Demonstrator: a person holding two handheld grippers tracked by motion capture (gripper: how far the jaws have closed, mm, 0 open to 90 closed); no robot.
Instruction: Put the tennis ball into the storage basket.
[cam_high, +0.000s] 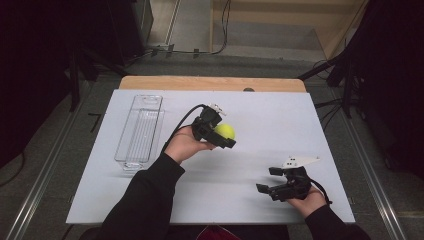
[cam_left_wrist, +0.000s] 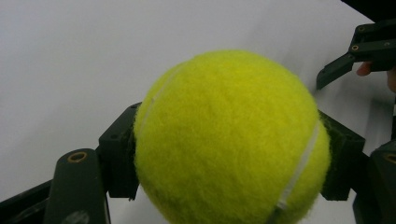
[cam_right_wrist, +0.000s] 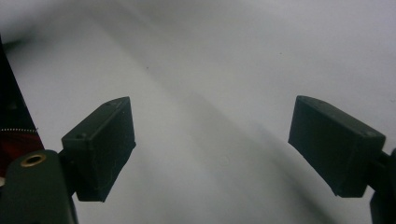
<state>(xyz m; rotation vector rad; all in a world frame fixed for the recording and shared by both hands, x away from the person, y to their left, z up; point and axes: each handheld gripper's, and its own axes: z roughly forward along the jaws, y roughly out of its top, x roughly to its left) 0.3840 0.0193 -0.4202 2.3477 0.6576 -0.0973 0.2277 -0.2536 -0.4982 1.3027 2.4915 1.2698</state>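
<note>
High view: the left hand-held gripper (cam_high: 223, 134) sits near the centre of the frame, above the white bench (cam_high: 280, 115), its jaws clamped on a yellow ball (cam_high: 225, 131). A clear tray (cam_high: 139, 131) lies at centre left, well apart from the ball. The right hand-held gripper (cam_high: 270, 179) is at lower right, jaws spread and holding nothing.

Left gripper view: the ball (cam_left_wrist: 229, 140) takes up the middle of the frame — pinched between both jaws. The other gripper shows at upper right.

Right gripper view: the two jaws stand wide apart at the lower corners, bare bench (cam_right_wrist: 210, 70) between them.
</note>
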